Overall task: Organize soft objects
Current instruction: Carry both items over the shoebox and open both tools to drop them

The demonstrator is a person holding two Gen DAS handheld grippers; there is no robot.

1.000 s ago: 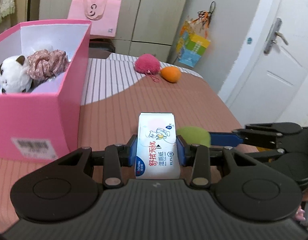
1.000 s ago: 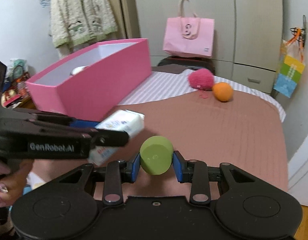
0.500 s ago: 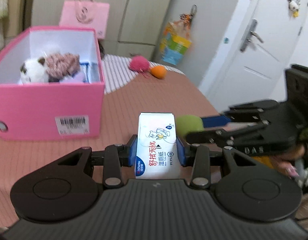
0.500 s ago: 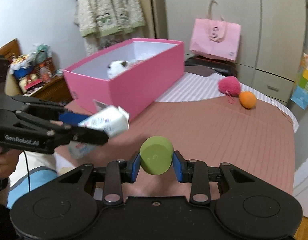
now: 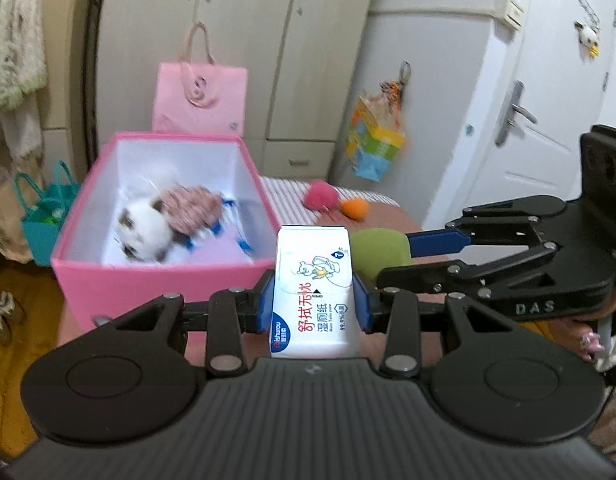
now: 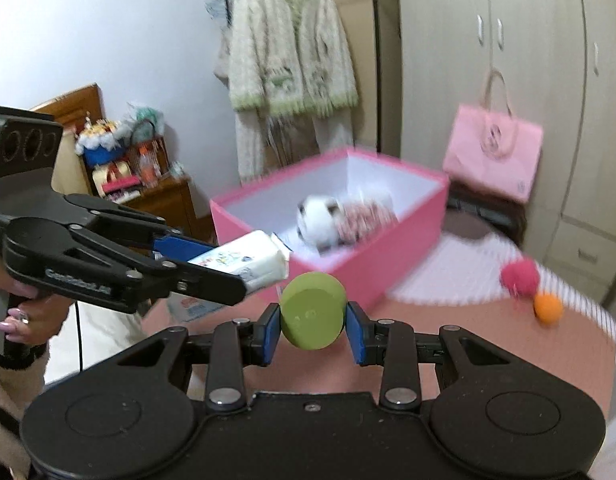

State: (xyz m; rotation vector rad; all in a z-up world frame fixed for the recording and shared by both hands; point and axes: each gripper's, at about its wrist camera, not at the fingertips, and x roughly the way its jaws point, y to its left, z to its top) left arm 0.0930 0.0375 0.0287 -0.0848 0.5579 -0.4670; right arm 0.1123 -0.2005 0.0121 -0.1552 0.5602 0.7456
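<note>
Bed with a brown cover carries a pink box, open at the top, its long axis running away from both cameras. Box holds a white plush and a pink frilled bundle. Left gripper is clamped on a wipes pack, the pack's long axis in line with the fingers. Right gripper is clamped on a green ball. Both loads hang above the cover, on the near side of the box.

Key relation: the box lies ahead and to the left of each gripper. The left gripper appears the nearer, since in the right wrist view its pack sits just by the box's near corner; a forward, leftward carry over the near wall would likely place either load inside.

A pink pompom and an orange ball rest touching on the far part of the bed, well apart from both grippers.

Only the left wrist view shows a door and looks straight down the box's length; only the right wrist view shows a hanging cardigan and the person's left hand.
</note>
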